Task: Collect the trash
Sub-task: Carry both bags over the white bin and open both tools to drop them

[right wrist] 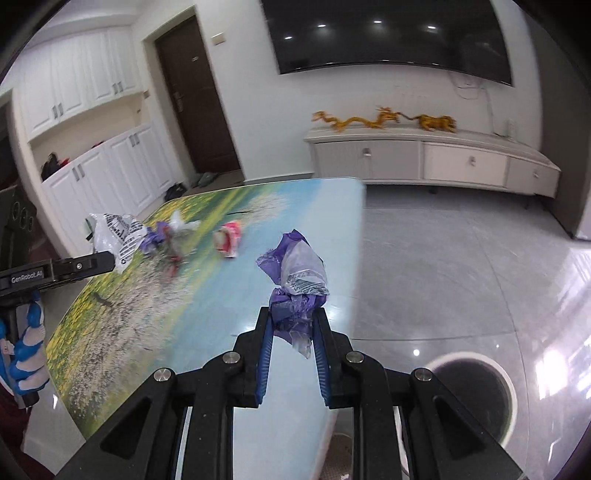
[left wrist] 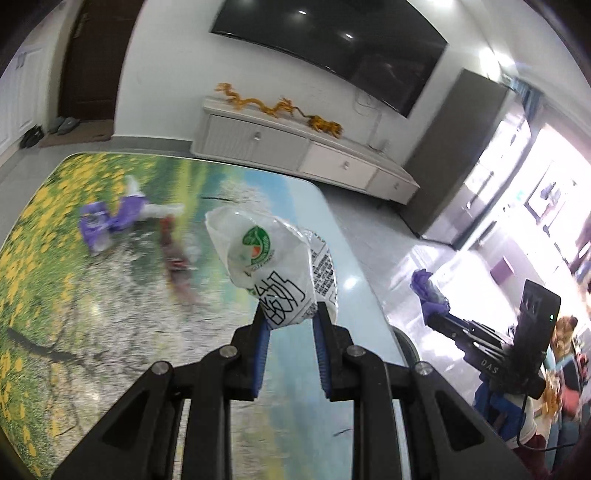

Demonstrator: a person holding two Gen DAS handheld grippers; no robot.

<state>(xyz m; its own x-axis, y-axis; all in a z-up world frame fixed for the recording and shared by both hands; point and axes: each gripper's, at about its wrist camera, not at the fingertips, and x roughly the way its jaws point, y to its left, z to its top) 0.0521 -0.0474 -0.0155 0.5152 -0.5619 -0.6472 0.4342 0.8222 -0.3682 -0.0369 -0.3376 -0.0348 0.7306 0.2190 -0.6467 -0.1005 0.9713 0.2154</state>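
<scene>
While we hold a white crinkly bag (left wrist: 273, 266) with a green and orange badge and black writing on it, it sits up off the table (left wrist: 110, 295), pinched at its bottom end between the blue pads of our left gripper (left wrist: 290, 314). Our right gripper (right wrist: 293, 321) is squeezed on a purple wrapper (right wrist: 295, 280) that has some clear plastic and a silver printed bit scrunched into it. That wrapper hangs over the right edge of the table, up in the air too.

More trash is left on the table. We see a purple and white wrapper (left wrist: 114, 221) lying far back on the left side, and a blurry red thing (left wrist: 177, 258) near it. From the right wrist view there is also a pink and white crumpled wrapper (right wrist: 229, 240) lying by itself near the middle of the table.

On the grey shiny floor, down by the right side of the table, stands a round bin (right wrist: 476, 395) with a white rim and a dark inside. It is below and to the right of our right gripper.

Our left hand wears a blue and white glove (right wrist: 27, 358).

Behind the table is a long white cabinet (right wrist: 424, 162) with a golden dragon (right wrist: 384, 118) on top, and a big dark TV (right wrist: 388, 33) hangs on the wall above it. A brown door (right wrist: 195, 103) is to the left.
</scene>
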